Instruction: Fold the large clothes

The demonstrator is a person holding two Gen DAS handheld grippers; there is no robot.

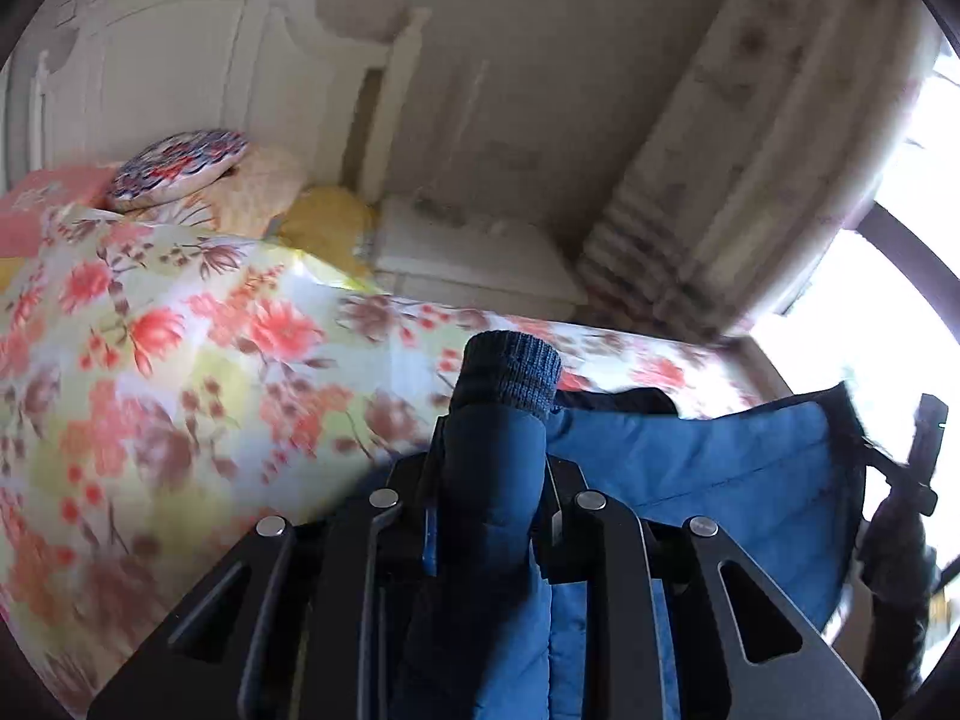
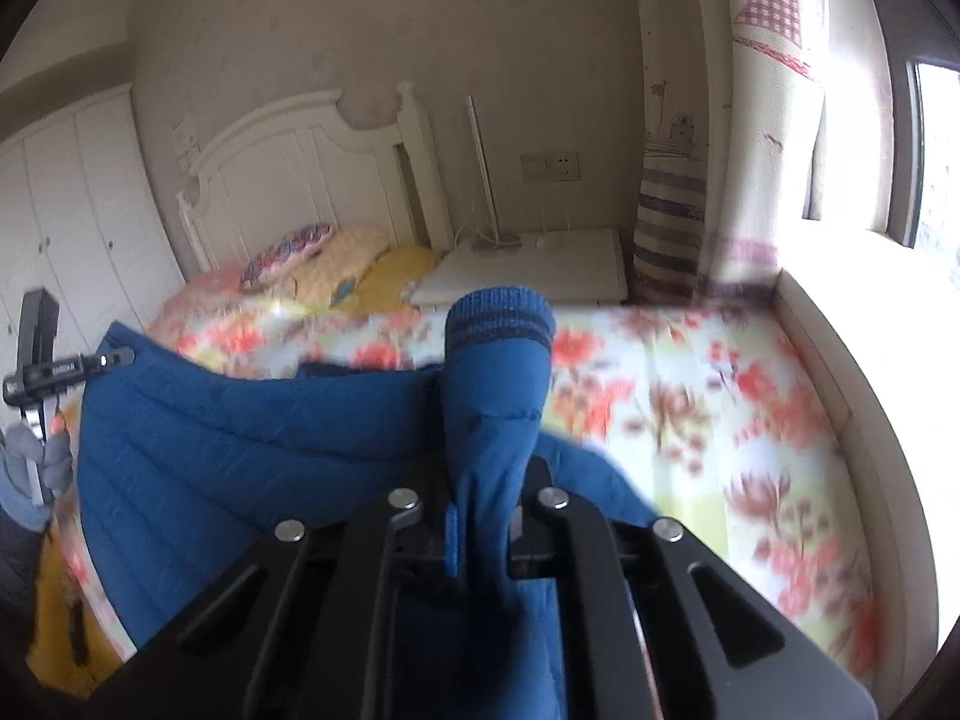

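1. Here, blue quilted jacket (image 2: 198,456): puffy, stitched in channels, darker ribbed knit cuffs (image 1: 510,372). Held up over the bed, body slung between both grippers.
2. Left gripper (image 1: 489,516): jaws clamped on one sleeve just below its cuff, which sticks up past the fingertips.
3. Right gripper (image 2: 486,516): jaws pinched on the other sleeve, striped cuff (image 2: 501,318) upright above them.
4. Floral bedspread (image 1: 180,360) beneath; pillows (image 2: 336,258) by the white headboard (image 2: 288,162); white nightstand (image 2: 540,264) beside the bed.

Open floral bedspread (image 2: 690,396) lies ahead; headboard (image 2: 300,162), pillows (image 1: 180,168) and nightstand (image 2: 540,264) block the far end.
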